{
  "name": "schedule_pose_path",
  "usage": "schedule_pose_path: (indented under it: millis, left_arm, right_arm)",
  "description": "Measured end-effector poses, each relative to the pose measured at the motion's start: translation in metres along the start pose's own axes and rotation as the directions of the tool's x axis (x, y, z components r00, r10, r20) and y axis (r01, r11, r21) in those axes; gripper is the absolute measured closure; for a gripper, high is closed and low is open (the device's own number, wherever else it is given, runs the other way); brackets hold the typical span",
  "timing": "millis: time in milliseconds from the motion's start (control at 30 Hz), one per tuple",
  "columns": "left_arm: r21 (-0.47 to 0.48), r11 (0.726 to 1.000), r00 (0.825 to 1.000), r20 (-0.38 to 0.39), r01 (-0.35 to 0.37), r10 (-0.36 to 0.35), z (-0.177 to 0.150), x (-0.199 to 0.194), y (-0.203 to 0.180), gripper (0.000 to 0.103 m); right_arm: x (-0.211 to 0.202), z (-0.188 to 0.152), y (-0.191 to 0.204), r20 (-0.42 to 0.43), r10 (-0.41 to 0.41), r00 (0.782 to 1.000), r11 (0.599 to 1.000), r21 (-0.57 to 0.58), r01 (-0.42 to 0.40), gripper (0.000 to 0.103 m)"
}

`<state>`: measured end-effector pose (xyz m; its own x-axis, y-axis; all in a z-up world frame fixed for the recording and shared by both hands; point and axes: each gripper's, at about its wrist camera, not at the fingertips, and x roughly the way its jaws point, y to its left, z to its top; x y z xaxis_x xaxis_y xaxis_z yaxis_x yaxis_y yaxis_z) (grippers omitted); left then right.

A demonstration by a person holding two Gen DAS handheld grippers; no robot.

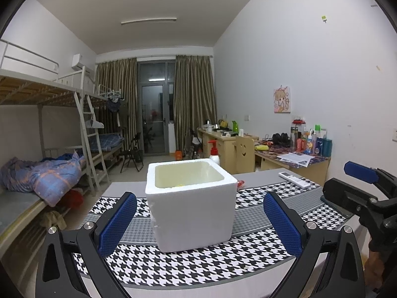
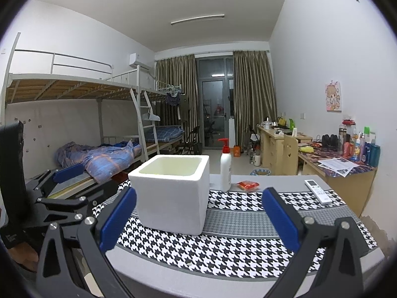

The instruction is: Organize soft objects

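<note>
A white foam box [image 1: 192, 203] stands open-topped on the houndstooth table cloth [image 1: 173, 263]; a bit of something yellow [image 1: 179, 185] shows at its bottom. My left gripper [image 1: 199, 223] is open and empty, its blue pads on either side of the box, a little in front of it. The box also shows in the right wrist view [image 2: 171, 193], left of centre. My right gripper [image 2: 198, 221] is open and empty, just in front and to the right of the box. Each gripper shows at the edge of the other's view.
A white pump bottle with a red top [image 2: 225, 167] stands behind the box. A red-orange packet [image 2: 247, 185] lies beside it. A white remote [image 2: 318, 191] lies at the table's right. Bunk beds stand left, cluttered desks right.
</note>
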<state>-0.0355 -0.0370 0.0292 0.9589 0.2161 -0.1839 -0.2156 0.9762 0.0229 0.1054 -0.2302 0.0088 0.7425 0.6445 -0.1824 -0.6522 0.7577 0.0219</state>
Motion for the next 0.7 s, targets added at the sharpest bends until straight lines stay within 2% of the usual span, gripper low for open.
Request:
schedule_pose_path:
  millis: [367,700]
  left_arm:
    - [-0.013,1.000,1.000,-0.005,0.000,0.000,-0.011,-0.006,0.000,0.001]
    - [-0.005,1.000,1.000,-0.016,0.004,-0.004,-0.020,-0.009,-0.006,0.001]
  right_arm:
    - [-0.006,-0.010,-0.001,0.002,0.001,1.000,1.000,0.015,-0.001,0.001]
    - [-0.001,-0.022,-0.008,-0.036,-0.003,0.999,0.999,0.051,0.005,0.001]
